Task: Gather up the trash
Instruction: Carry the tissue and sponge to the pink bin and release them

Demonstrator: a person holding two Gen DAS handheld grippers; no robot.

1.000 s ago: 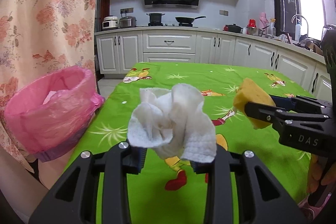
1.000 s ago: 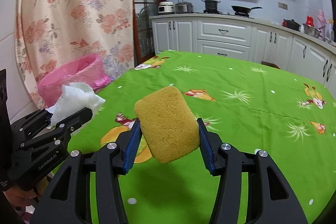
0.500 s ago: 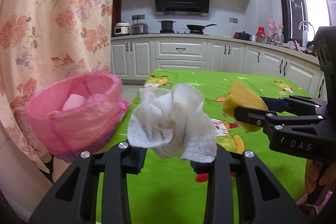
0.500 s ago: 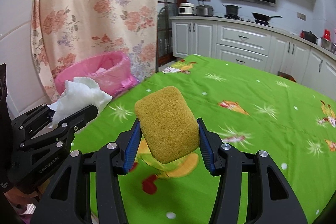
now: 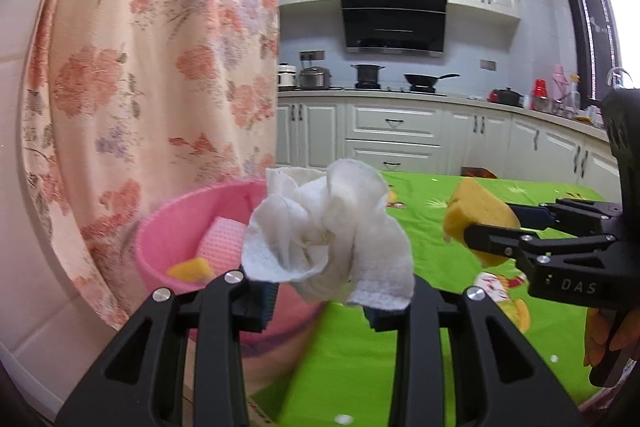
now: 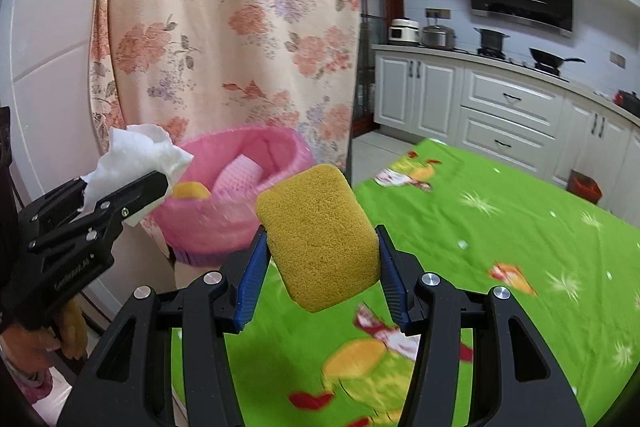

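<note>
My left gripper (image 5: 320, 307) is shut on a crumpled white paper towel (image 5: 328, 235), held in the air just in front of the pink-lined trash bin (image 5: 180, 227). The bin holds a pink cloth (image 5: 222, 243) and a yellow scrap (image 5: 190, 271). My right gripper (image 6: 320, 279) is shut on a yellow sponge (image 6: 320, 239), raised over the green tablecloth (image 6: 500, 227) with the bin (image 6: 240, 195) behind it to the left. Each gripper shows in the other's view: the right one (image 5: 476, 231) with the sponge (image 5: 476, 211), the left one (image 6: 156, 187) with the towel (image 6: 136, 155).
A floral curtain (image 5: 140, 67) hangs behind the bin at the table's left edge. White kitchen cabinets (image 5: 392, 131) with pots and a range hood (image 5: 392, 19) line the far wall. A person's hand (image 6: 44, 339) holds the left gripper's handle.
Both grippers have swung left and risen toward the pink bin, which now looms larger and nearer. The towel and the sponge stay gripped as before.
</note>
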